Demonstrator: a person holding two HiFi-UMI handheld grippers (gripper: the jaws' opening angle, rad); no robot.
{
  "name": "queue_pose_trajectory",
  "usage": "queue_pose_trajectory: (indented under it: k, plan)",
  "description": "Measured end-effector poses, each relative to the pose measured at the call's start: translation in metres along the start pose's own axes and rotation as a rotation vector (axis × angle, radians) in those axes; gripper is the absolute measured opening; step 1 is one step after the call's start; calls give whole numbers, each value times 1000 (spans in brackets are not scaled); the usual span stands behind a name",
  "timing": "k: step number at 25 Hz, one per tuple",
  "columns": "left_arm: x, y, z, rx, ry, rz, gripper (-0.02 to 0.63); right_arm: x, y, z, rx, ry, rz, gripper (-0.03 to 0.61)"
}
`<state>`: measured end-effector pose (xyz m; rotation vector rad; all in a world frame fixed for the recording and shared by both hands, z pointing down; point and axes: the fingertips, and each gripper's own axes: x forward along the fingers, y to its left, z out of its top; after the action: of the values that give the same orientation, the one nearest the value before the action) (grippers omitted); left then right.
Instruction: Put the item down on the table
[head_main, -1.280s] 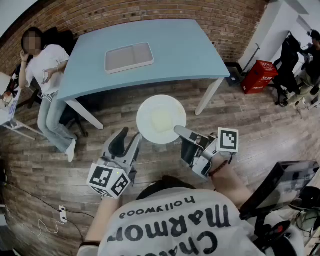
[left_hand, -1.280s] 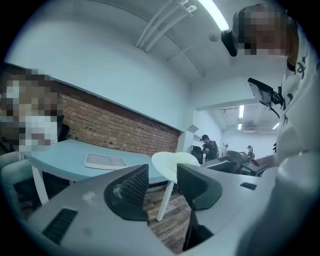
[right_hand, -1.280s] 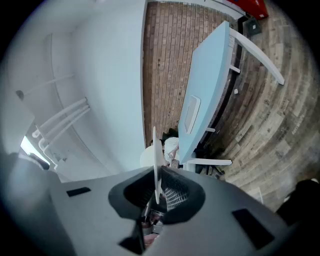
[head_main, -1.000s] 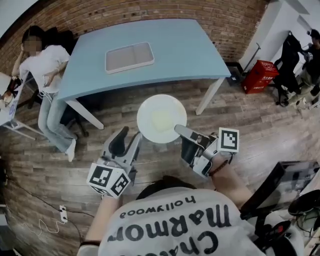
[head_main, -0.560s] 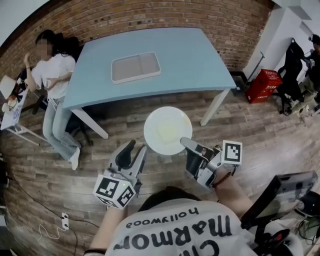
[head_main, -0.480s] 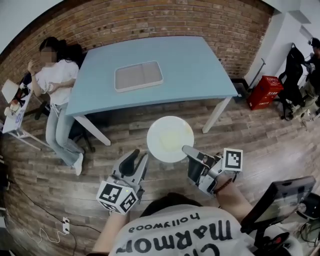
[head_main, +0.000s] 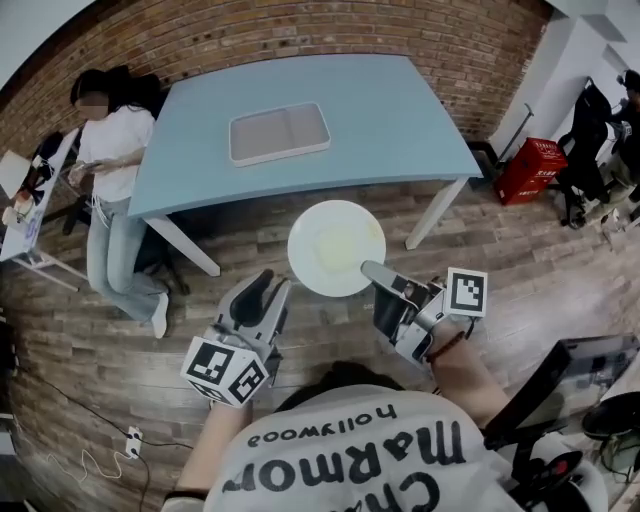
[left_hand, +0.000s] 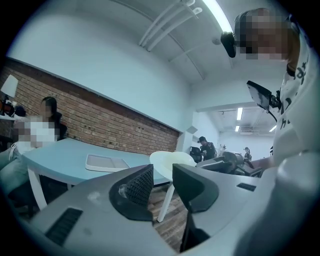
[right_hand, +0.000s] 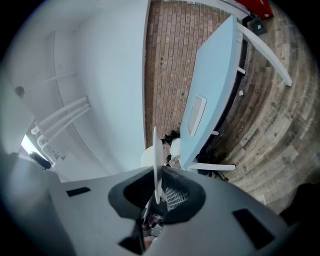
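A round white plate (head_main: 336, 248) hangs level over the wooden floor, just short of the near edge of the light-blue table (head_main: 370, 110). My right gripper (head_main: 372, 268) is shut on the plate's near right rim. In the right gripper view the plate (right_hand: 156, 165) shows edge-on, clamped between the jaws of that gripper (right_hand: 157, 192). My left gripper (head_main: 268, 287) hovers to the plate's left, open, with nothing between its fingers. From the left gripper (left_hand: 162, 182) I see the plate (left_hand: 172, 159) ahead and the table (left_hand: 55, 155) beyond.
A grey two-part tray (head_main: 279, 133) lies on the table's far middle. A person (head_main: 110, 150) sits at the table's left end. White table legs (head_main: 430, 215) stand near the plate. A red crate (head_main: 524, 168) sits on the floor at right; a dark screen (head_main: 560, 380) is at lower right.
The view has shifted toward the table, and its near edge now lies closer to the plate. The right gripper keeps its hold on the plate; the left gripper stays beside it.
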<state>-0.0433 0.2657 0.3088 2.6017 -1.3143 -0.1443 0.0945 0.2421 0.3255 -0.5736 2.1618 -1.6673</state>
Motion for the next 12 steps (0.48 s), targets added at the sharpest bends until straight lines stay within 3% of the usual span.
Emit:
queue_pose_trajectory:
  k: [12]
  plan:
    - [5,37,1,-16,7,11,121,21,-13,18,-3,-46,-7,35]
